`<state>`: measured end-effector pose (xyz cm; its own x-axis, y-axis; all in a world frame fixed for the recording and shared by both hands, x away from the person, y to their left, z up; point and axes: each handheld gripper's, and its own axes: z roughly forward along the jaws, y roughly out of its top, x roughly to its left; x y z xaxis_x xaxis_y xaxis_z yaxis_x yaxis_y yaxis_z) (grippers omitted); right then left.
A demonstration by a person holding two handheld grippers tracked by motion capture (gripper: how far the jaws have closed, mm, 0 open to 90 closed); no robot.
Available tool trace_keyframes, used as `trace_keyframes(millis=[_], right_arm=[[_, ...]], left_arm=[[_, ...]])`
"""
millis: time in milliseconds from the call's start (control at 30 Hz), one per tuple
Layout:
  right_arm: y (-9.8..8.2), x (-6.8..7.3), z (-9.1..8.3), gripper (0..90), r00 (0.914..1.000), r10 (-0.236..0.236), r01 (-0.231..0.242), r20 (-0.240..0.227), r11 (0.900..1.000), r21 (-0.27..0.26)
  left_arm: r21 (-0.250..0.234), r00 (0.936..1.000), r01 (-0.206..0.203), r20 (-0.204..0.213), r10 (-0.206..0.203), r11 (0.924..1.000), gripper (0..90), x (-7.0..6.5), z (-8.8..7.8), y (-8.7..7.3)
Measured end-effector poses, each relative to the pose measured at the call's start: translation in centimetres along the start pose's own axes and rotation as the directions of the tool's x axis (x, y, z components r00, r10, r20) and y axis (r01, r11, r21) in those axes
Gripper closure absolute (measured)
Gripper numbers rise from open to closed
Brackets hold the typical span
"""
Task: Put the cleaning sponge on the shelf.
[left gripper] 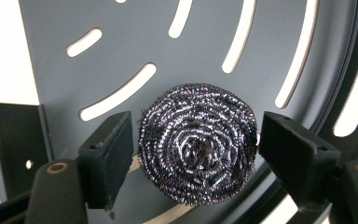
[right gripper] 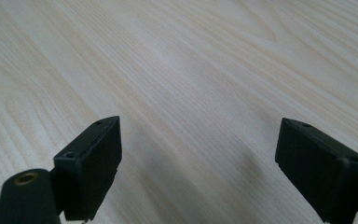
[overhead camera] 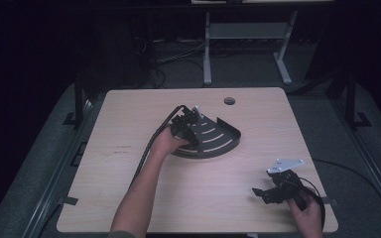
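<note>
While the left gripper (left gripper: 193, 154) hung over the dark grey quarter-round slotted metal rack (overhead camera: 213, 136), a round coil of shiny steel-wool scourer (left gripper: 196, 144) sat squarely between its two black jaws. The jaws stood just beside the scourer on either flank, the left one nearly touching and the right one showing a slim gap, so I judged them parted around it rather than pinching it. The scourer rested on the rack's floor, with the pale slots fanning out beyond the jaws; it seemed placed there so that it could drain or be stored.

The right gripper (right gripper: 198, 168) lay well apart from the rack, near the table's close edge, jaws spread wide over bare light wooden tabletop (right gripper: 191, 70) with nothing between them, apparently idle and kept clear of the other hand's work.
</note>
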<state>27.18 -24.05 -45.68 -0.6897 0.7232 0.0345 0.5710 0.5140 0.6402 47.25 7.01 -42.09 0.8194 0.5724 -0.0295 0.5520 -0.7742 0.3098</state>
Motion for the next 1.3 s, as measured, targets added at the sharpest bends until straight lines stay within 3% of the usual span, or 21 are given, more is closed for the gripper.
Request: trace_keyframes(millis=[667,1300], right_arm=[[0.2,0.1,-0.1,14.0,1.0,-0.006,0.006,0.006,1.0,-0.001],[0.2,0.0,-0.1,14.0,0.9998,-0.012,0.012,0.017,1.0,0.006]], left_arm=[[-0.082,0.9993,-0.038,-0.005,0.037,0.9959,21.7,-1.2,-3.6,-0.7],[-0.15,0.9993,-0.027,0.022,0.03,0.9883,21.7,-2.4,-5.5,-2.6]])
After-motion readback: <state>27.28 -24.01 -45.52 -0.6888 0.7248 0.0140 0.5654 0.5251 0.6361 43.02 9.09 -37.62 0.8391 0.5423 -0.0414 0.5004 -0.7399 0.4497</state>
